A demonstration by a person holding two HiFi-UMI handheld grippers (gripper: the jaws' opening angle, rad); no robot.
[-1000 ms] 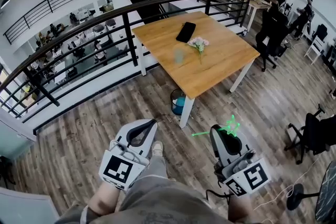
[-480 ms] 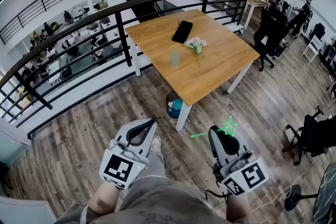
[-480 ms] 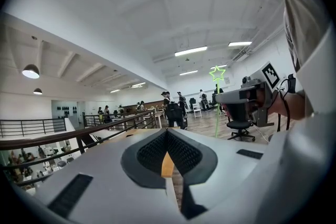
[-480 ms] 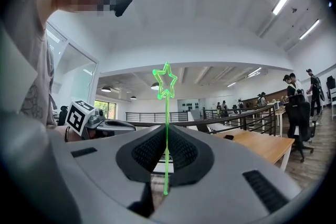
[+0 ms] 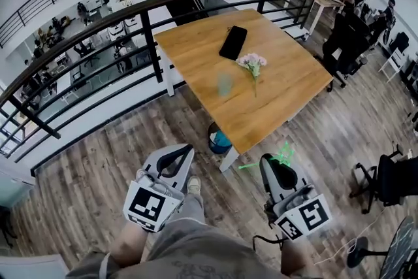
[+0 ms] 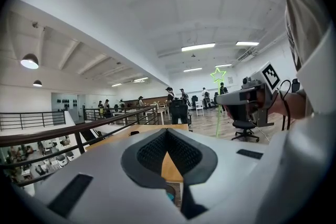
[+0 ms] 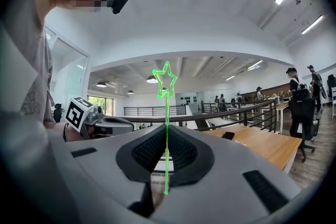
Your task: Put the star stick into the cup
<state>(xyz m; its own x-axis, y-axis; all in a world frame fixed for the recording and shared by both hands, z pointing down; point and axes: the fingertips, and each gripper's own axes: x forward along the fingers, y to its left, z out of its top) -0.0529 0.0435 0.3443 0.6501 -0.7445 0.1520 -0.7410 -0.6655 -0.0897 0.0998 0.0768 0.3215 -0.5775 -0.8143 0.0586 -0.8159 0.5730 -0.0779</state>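
Two grippers hang short of the tabletop, over the wood floor. The left gripper (image 5: pixel 188 149) is clenched on nothing, its pads meeting at the tips. The right gripper (image 5: pixel 266 161) is clenched on the one green star stick (image 7: pixel 167 136), which stands upright between its pads with the star on top. In the head view the stick lies across that gripper's tip, off the tabletop's near corner, and is pale and hard to trace.

One blue bin (image 5: pixel 219 139) sits under that corner, half hidden by the tabletop (image 5: pixel 287 85). On the tabletop are three things:
- one translucent cup (image 5: pixel 224 83) near the middle, faint
- one flower sprig (image 5: pixel 252 63) just beyond the cup
- one black phone (image 5: pixel 233 42) toward the far edge

Past the tabletop, people at desks are too small to count.
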